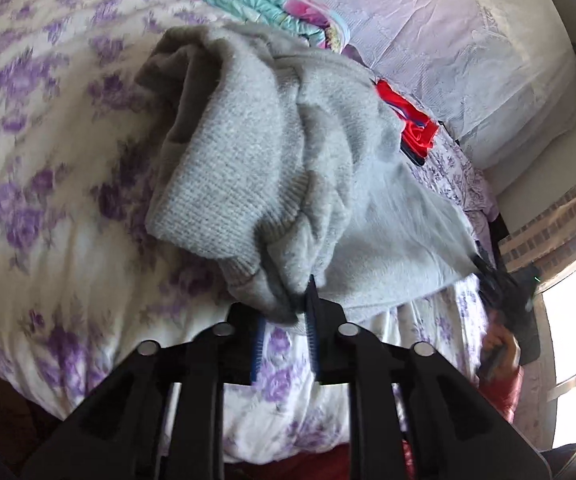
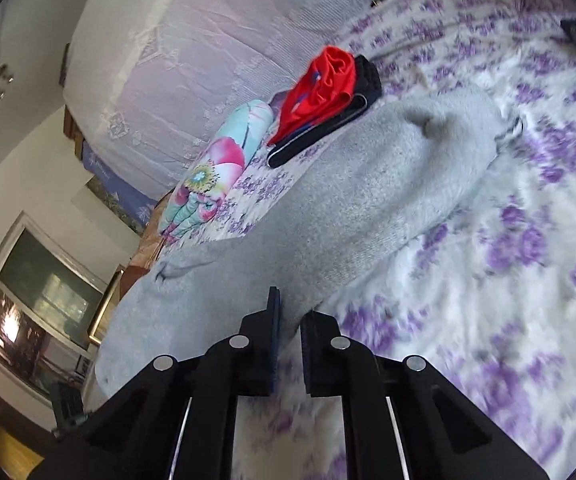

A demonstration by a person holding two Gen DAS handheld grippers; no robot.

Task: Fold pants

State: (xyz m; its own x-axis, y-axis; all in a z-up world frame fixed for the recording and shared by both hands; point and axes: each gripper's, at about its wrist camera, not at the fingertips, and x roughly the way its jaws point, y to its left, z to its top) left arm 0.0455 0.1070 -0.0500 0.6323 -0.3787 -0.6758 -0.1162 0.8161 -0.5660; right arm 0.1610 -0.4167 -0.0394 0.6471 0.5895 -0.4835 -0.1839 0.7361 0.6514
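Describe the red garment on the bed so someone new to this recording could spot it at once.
Start at the bed with the purple-flowered cover and look toward the pale lilac headboard. Just in front of it, beyond the grey pants, lies a small pile next to a folded turquoise-and-pink quilt. The red garment sits crumpled on top of a dark folded piece; it is the only bright red thing there.

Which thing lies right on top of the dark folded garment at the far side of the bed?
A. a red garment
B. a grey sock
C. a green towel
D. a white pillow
A: in the right wrist view the red garment lies directly on the dark garment, beyond the grey pants on the bed.
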